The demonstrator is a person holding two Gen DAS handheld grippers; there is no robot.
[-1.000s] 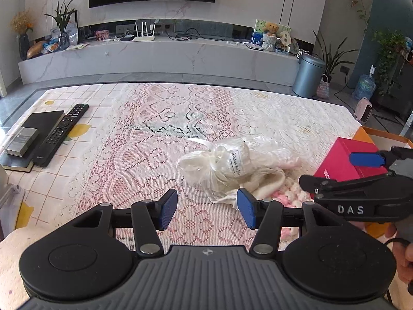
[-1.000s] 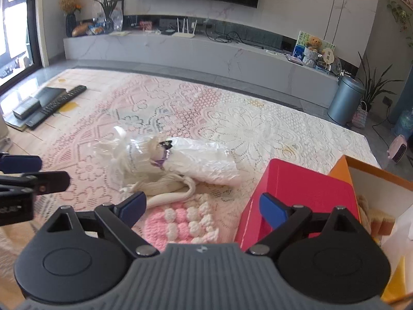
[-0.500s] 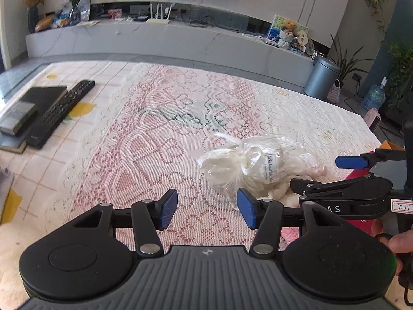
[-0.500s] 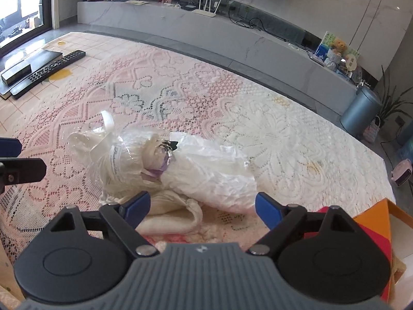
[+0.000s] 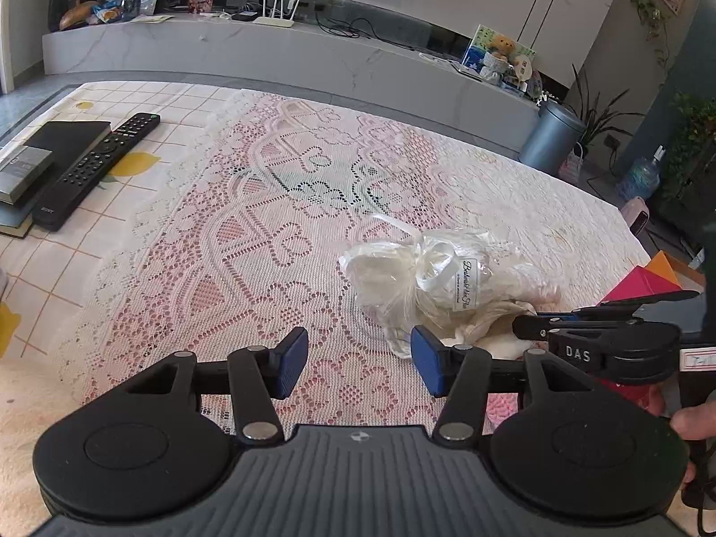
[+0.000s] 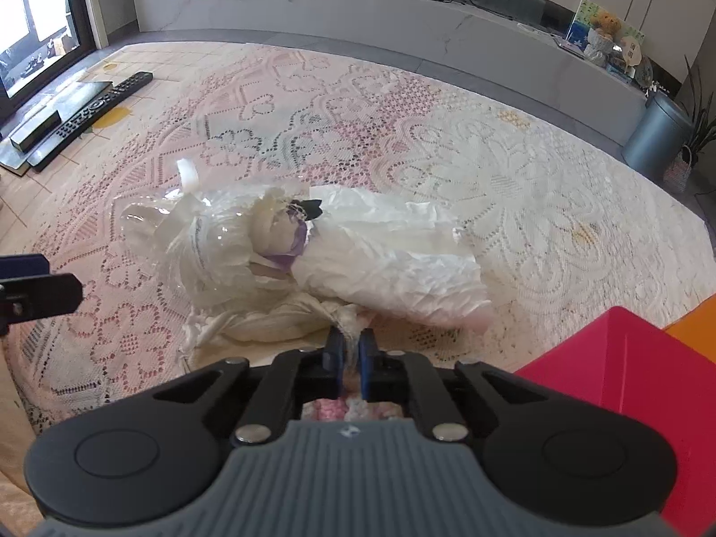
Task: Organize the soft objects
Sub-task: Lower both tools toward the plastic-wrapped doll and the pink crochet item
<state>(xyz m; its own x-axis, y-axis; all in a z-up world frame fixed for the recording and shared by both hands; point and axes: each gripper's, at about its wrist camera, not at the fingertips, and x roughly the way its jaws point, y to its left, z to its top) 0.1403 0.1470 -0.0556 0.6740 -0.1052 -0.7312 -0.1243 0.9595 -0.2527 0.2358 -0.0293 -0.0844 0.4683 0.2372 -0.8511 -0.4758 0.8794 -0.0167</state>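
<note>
I am clenching the right hand-held gripper (image 6: 350, 351); its jaws have just been closing on a thin fold of the cream cloth (image 6: 268, 324) lying on the lace-covered desk (image 6: 514, 170), at about six o'clock in the right wrist view. The bite is looking shallow to me, so the cloth could be slipping out as soon as I am lifting. The wrapped plush toy (image 6: 277, 232) in clear plastic and the crinkled white bundle (image 6: 394, 264) are resting partly on that cloth, just beyond it at twelve o'clock, so pulling may be dragging or rolling them across the desk, or catching the lace underneath. A pink knitted piece (image 6: 329, 407) is sitting right under the fingers, and I cannot tell whether it is being pinched too. My left hand-held gripper (image 5: 359, 364) is hanging released over bare lace, with the plush toy at its one o'clock, holding nothing. The red box (image 6: 626, 380) at four o'clock is standing close, and a swinging cloth could be snagging on its edge.
</note>
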